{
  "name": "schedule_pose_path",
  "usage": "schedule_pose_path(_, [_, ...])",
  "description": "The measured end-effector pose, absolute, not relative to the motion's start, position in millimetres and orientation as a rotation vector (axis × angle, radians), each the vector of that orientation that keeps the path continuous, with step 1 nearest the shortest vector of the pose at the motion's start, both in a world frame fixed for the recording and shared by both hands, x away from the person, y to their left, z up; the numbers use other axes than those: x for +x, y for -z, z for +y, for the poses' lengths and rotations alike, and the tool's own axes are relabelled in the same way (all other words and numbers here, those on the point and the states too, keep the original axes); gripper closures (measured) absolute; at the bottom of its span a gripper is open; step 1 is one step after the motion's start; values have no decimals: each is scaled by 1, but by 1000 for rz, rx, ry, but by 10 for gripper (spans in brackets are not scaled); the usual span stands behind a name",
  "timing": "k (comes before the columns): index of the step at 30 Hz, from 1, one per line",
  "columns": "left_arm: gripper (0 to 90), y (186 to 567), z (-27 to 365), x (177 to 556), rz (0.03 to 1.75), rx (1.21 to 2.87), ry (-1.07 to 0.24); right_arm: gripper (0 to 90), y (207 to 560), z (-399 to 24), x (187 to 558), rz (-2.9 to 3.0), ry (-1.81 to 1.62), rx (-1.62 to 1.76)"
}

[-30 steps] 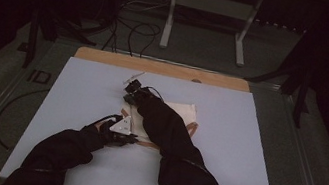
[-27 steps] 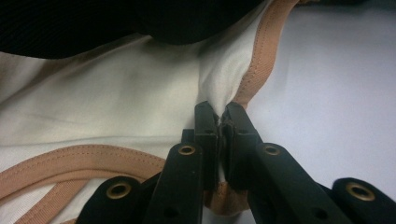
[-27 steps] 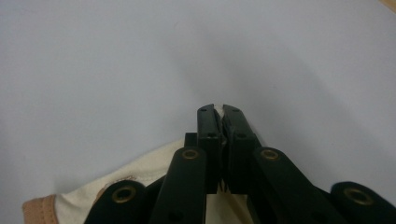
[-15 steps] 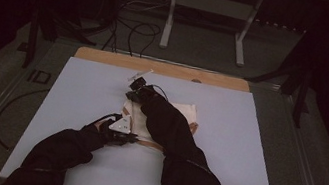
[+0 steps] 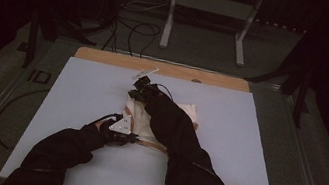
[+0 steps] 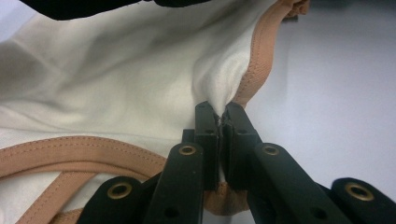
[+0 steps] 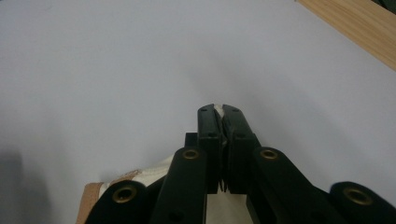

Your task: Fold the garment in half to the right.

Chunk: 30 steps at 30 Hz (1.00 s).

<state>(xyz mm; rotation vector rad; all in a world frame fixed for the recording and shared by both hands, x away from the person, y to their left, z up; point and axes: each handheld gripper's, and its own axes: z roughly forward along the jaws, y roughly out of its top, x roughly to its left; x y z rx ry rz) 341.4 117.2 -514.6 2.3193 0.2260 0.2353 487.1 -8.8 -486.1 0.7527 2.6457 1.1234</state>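
Observation:
A white cloth (image 5: 140, 117) with a tan trim lies crumpled at the middle of the pale table (image 5: 77, 88). My left gripper (image 5: 133, 138) is at its near edge. In the left gripper view the left gripper (image 6: 220, 112) is shut on a pinch of the cloth (image 6: 116, 93) right beside the tan trim (image 6: 262, 51). My right gripper (image 5: 133, 94) holds the far edge, a little above the table. In the right gripper view the right gripper (image 7: 219, 108) is shut, a sliver of white cloth (image 7: 144, 173) shows between its tips, and more hangs below.
A wooden strip (image 5: 166, 68) runs along the table's far edge, also visible as the wooden strip (image 7: 355, 23) at top right. A metal stand (image 5: 204, 23) and cables (image 5: 132, 31) sit on the floor beyond. Bare table surface (image 7: 116, 70) spreads to both sides of the cloth.
My right gripper has risen a little and drifted toward the far right with the cloth edge in it. The left gripper has stayed in place.

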Motion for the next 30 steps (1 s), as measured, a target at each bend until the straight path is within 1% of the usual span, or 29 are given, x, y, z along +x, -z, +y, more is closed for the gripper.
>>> schedule_pose_path(12, [868,507,111,342,184,2357,-254,875,472,-25,486,2619,-1149,766])
schedule_pose_path(30, [867,489,100,346,146,2361,-251,874,459,-47,483,2566,-1209,830])
